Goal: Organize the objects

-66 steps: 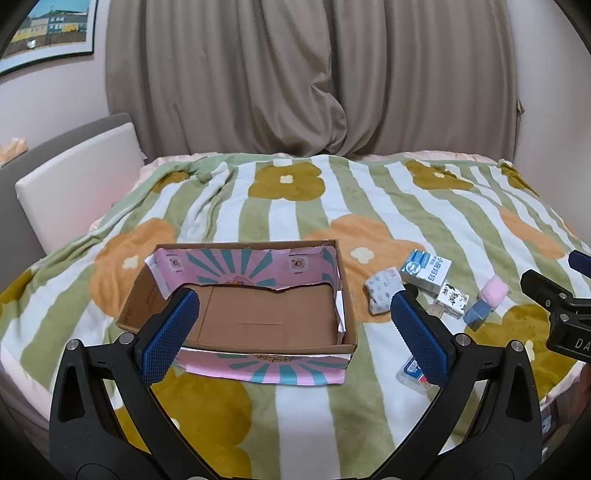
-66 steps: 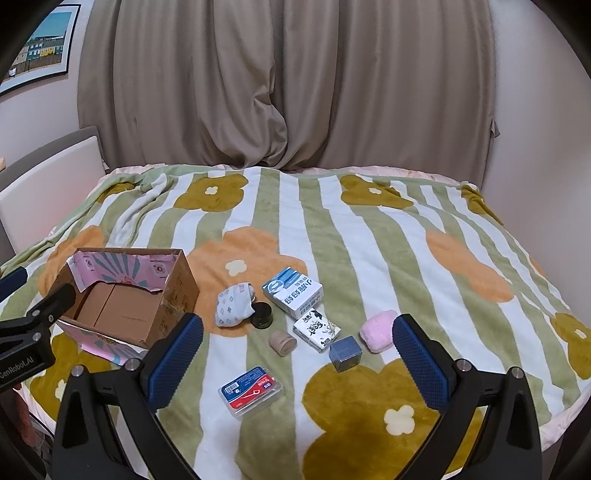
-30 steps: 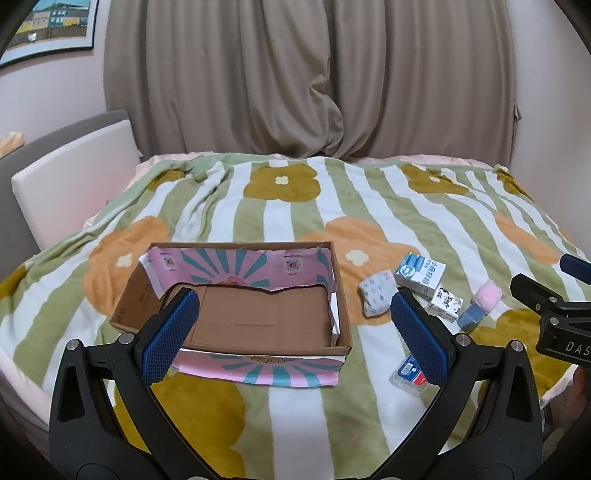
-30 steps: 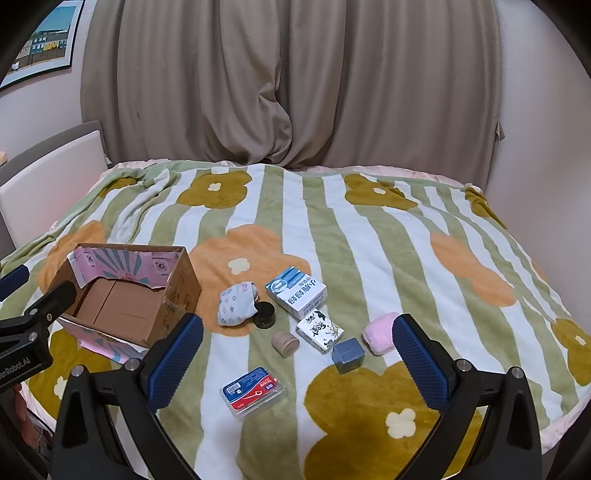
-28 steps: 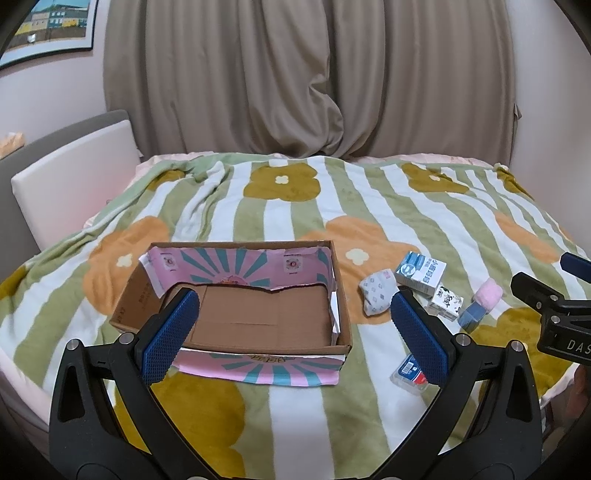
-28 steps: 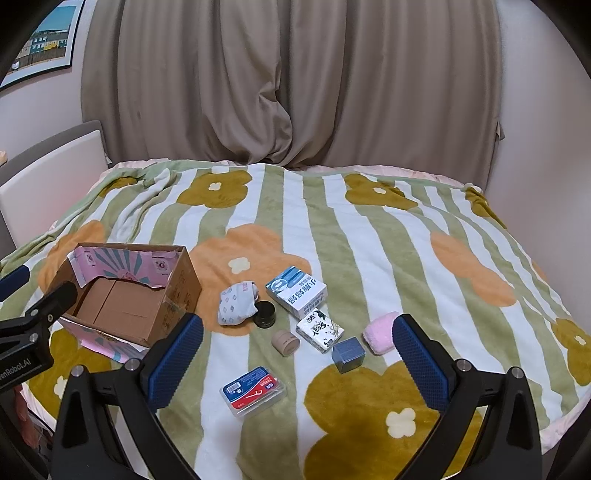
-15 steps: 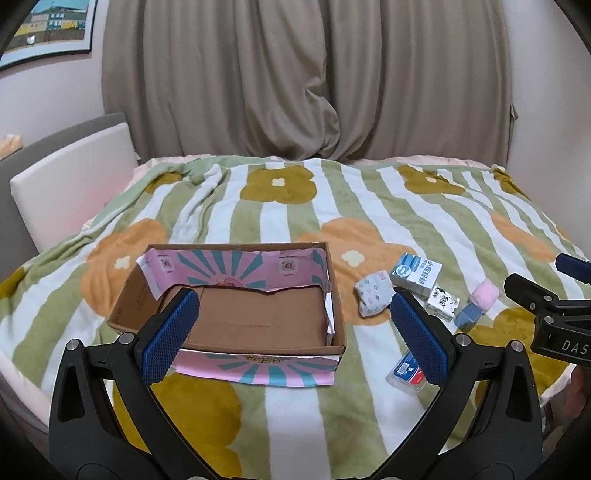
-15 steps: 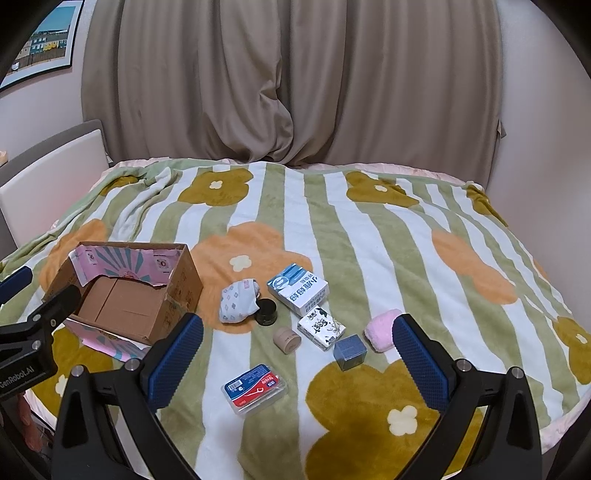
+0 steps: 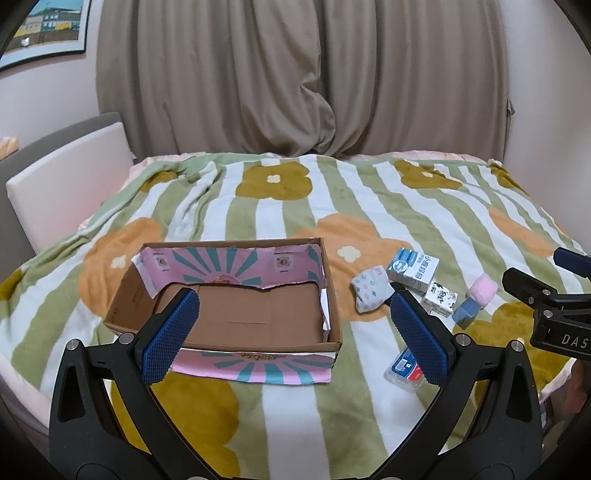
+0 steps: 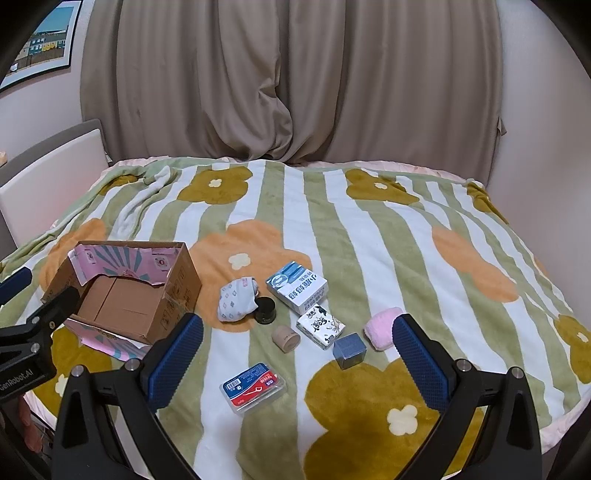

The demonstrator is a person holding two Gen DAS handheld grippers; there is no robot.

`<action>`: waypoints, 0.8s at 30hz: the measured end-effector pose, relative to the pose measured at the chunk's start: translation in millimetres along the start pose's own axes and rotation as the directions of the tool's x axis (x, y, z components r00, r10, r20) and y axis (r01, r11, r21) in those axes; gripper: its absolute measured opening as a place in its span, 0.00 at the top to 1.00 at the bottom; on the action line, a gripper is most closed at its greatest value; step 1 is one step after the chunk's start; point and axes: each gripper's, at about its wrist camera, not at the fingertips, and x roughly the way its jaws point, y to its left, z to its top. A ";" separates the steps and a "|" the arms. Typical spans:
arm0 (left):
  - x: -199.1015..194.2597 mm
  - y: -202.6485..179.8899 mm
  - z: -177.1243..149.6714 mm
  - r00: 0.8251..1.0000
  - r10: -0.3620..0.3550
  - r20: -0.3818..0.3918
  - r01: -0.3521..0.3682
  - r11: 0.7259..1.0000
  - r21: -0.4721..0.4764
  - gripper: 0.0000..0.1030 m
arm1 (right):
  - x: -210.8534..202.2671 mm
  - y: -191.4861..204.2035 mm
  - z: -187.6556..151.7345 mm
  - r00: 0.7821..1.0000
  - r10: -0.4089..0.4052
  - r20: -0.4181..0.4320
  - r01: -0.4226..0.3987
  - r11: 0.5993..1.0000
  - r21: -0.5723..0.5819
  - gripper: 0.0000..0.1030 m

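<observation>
An open cardboard box (image 9: 236, 314) (image 10: 125, 295) with a pink and teal lining lies empty on the flowered blanket (image 9: 291, 206). To its right lie a rolled patterned sock (image 10: 236, 299), a black round jar (image 10: 266, 311), a blue-and-white carton (image 10: 297, 286), a small black-and-white packet (image 10: 320, 325), a tan roll (image 10: 284, 338), a blue cube (image 10: 349, 350), a pink soft pad (image 10: 382, 328) and a red-and-blue clear case (image 10: 253, 386). My left gripper (image 9: 295, 332) hangs open in front of the box. My right gripper (image 10: 295, 362) hangs open above the small items. Both hold nothing.
Beige curtains (image 10: 288, 81) close off the far side and a padded headboard (image 9: 66, 188) stands at the left. A framed picture (image 9: 44, 33) hangs on the left wall. The blanket's near edge (image 10: 554, 424) drops off at the lower right.
Both grippers have drawn back a little from the bed, so the box and the small items sit slightly further away. Nothing on the blanket has moved.
</observation>
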 end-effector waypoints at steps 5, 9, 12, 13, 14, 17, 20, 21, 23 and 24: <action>4.0 -6.2 1.4 1.000 -0.024 -0.012 0.024 1.000 0.007 0.00 | 0.4 -2.3 1.3 1.000 0.003 0.002 -0.003 1.000 -0.003 0.01; 7.4 -14.6 3.2 0.997 -0.068 -0.029 0.068 0.998 0.012 0.00 | -1.6 -14.8 10.6 1.000 0.019 0.015 -0.019 1.000 -0.013 0.01; 9.8 -25.4 5.1 0.996 -0.086 -0.029 0.087 0.996 0.027 0.00 | -2.9 -30.6 20.5 0.999 0.025 0.023 -0.025 1.000 -0.013 0.01; 10.4 -29.5 5.8 0.995 -0.091 -0.030 0.092 0.995 0.032 0.00 | -2.8 -35.5 23.6 0.999 0.027 0.023 -0.027 1.000 -0.013 0.01; 11.6 -33.6 6.6 0.994 -0.100 -0.033 0.101 0.994 0.036 0.00 | -2.5 -40.6 25.8 0.999 0.028 0.024 -0.028 1.000 -0.012 0.01; 17.5 -47.1 8.1 0.990 -0.133 -0.048 0.135 0.990 0.040 0.00 | 0.0 -57.1 31.2 0.999 0.032 0.019 -0.032 0.999 -0.006 0.01; 26.9 -63.1 7.9 0.984 -0.161 -0.073 0.164 0.986 0.041 0.00 | 4.1 -75.4 32.7 1.000 0.027 0.011 -0.027 1.000 0.007 0.01; 29.8 -68.5 7.4 0.983 -0.167 -0.080 0.171 0.984 0.042 0.00 | 6.1 -81.9 32.7 1.000 0.027 0.007 -0.028 1.000 0.013 0.01; 36.4 -80.2 5.7 0.979 -0.179 -0.095 0.184 0.982 0.044 0.00 | 10.2 -93.6 31.3 1.000 0.029 -0.004 -0.028 0.999 0.025 0.01; 39.3 -84.7 5.0 0.978 -0.183 -0.100 0.188 0.981 0.046 0.00 | 13.2 -99.4 30.4 1.000 0.028 -0.010 -0.028 0.999 0.029 0.01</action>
